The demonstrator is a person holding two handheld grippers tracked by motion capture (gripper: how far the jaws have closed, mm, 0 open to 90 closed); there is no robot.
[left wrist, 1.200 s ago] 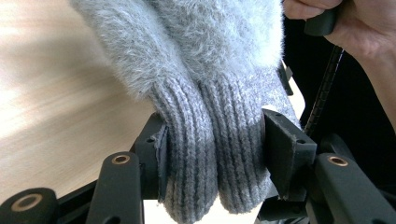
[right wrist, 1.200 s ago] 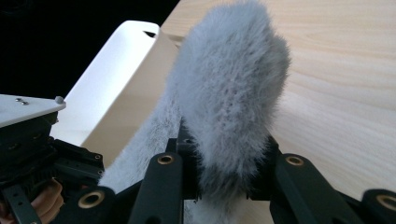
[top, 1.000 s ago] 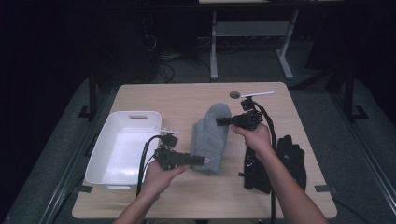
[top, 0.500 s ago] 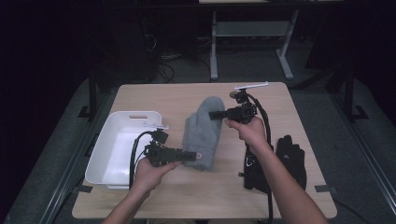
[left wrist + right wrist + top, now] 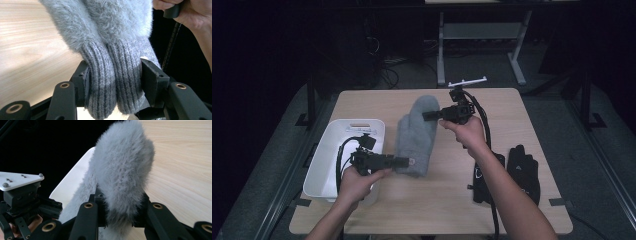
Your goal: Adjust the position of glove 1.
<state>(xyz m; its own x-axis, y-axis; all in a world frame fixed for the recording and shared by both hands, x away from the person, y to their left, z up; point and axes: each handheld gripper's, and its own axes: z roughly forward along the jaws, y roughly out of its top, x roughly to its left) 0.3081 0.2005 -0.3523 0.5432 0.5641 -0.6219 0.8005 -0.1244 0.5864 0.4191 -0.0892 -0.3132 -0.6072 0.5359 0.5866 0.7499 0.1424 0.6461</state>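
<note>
Above the middle of the wooden table [image 5: 512, 200], a pair of fuzzy grey mittens [image 5: 416, 135] hangs stretched between both tools. The left gripper [image 5: 404, 161] is clamped on the ribbed cuffs [image 5: 112, 80], and the right gripper [image 5: 428, 116] is clamped on the fluffy tips. Just left sits a white bin [image 5: 327, 165], and black gloves [image 5: 524, 172] lie to the right.

We have a pair of fuzzy grey mittens [image 5: 416, 134] stacked one on the other, stretched lengthwise from six o'clock to twelve o'clock over the middle of the wooden tabletop; the body is long-piled and fluffy, the rounded fingertip end [image 5: 123, 167] lies at twelve o'clock; the ribbed knit cuffs [image 5: 112, 82] sit side by side at six o'clock, darker and smoother than the fleece; each end is pinched and lifted.
</note>
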